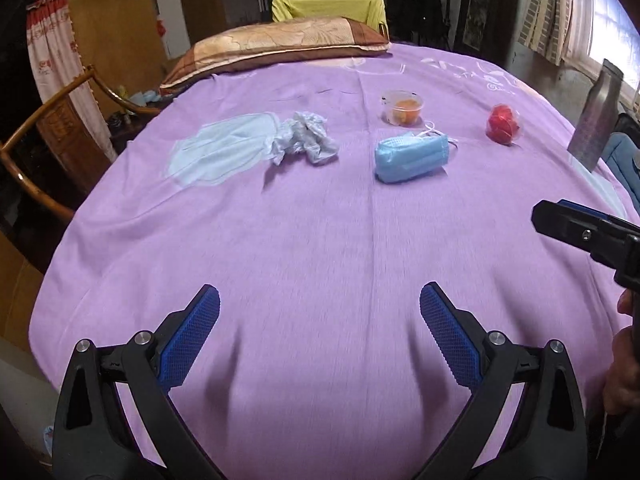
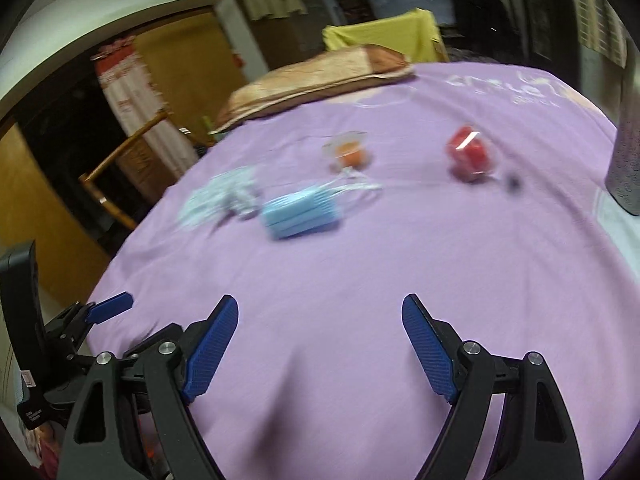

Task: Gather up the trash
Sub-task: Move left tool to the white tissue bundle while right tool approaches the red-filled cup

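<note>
- A bed covered by a smooth purple sheet fills both views; the cloth is matte, lightly creased, with faint white printed lettering near its far end.
- A long flat pillow in tan and brown patterned fabric lies across the far end of the bed, its long axis running left to right.
- A wooden chair with a curved armrest stands beside the bed's left edge.
- The left gripper hangs above the near part of the sheet, its two blue, cross-hatched rubber pads spread wide apart with nothing between them.
- The right gripper hovers over the near sheet as well, jaws spread wide and empty; its view is blurred.
- A folded blue face mask of pleated, soft fabric lies near the middle of the bed, long axis roughly left to right and tilted slightly up at the right, where its white ear loops trail out.
- A crumpled pale grey-blue wad of tissue or thin plastic sits left of the mask, well apart from it, touching a pale blue printed patch on the sheet.
- A small clear plastic cup holding something orange stands upright just behind the mask.
- A red, rounded item in clear wrapping lies to the right of the cup, apart from it.
</note>
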`<state>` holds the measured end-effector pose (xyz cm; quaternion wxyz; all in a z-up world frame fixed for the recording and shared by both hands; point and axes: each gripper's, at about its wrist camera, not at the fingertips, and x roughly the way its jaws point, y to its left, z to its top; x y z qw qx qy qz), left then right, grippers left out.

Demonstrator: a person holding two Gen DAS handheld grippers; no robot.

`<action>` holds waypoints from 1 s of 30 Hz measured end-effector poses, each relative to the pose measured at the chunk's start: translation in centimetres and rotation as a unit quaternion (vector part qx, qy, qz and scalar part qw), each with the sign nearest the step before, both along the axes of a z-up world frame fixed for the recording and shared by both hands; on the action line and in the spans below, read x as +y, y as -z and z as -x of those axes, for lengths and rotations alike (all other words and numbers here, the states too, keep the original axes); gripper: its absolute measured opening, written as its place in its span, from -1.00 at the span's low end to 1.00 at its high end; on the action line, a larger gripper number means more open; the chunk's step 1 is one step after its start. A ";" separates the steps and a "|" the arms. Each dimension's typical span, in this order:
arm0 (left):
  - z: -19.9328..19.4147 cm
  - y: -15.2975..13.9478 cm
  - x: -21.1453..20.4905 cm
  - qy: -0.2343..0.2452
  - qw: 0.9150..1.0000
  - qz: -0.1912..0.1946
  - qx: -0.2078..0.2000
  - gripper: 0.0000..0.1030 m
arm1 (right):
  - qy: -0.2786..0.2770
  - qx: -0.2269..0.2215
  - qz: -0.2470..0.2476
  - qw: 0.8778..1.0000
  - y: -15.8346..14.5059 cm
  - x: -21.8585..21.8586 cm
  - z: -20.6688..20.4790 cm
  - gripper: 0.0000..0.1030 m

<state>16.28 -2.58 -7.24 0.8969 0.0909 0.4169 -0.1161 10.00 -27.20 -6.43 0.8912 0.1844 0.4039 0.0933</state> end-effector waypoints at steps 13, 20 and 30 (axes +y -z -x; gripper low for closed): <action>-11.8 -1.4 1.4 -0.059 0.998 0.024 0.009 0.87 | 0.042 0.053 -0.020 0.998 3.0 -4.5 -4.3 0.72; -14.9 -0.5 -0.2 -0.034 0.999 0.037 0.005 0.88 | 0.031 0.061 -0.019 0.997 3.0 -4.1 -4.4 0.73; -16.7 3.2 -1.3 -0.036 0.998 -0.014 0.052 0.90 | 0.030 0.074 -0.018 0.997 3.3 -3.9 -4.6 0.75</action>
